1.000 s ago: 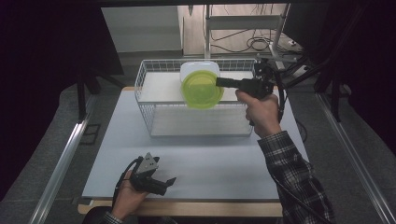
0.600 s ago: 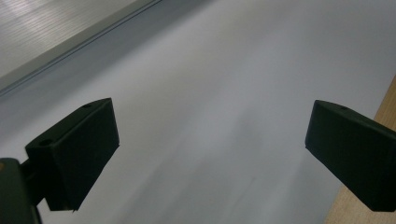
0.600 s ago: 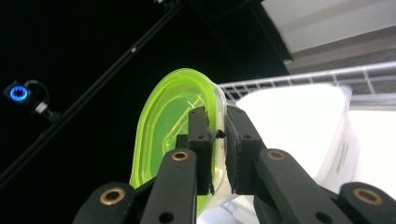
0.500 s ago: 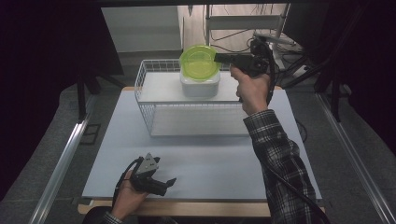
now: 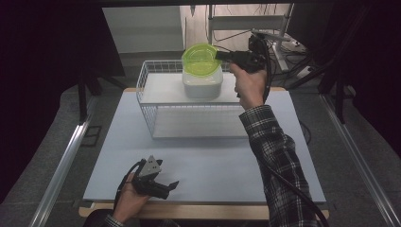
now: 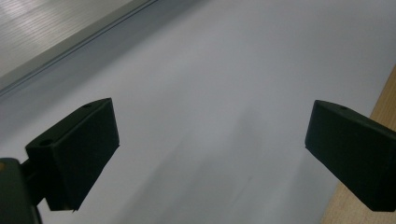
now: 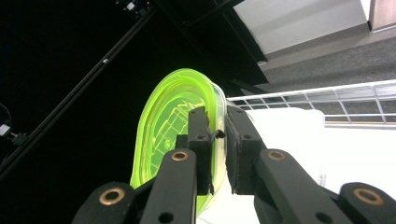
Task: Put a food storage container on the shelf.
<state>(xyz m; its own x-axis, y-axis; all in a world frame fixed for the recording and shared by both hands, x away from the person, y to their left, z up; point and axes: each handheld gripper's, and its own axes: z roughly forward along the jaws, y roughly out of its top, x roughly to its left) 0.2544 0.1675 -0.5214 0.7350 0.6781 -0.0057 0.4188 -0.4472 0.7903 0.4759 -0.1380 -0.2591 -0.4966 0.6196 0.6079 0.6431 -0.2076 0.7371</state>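
Gripping green lid (image 5: 200, 58) — no legible writing.

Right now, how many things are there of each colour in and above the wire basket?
Translucent neon-green plastic lid, pinched at its rim by the right hand-held gripper: 1
White plastic container: 1
White wire basket: 1
Total: 3 things, 1 green and 2 white.

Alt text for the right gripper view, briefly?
The right gripper pinches the rim of a green lid, held on edge against a dark background. A white container and a wire basket lie behind.
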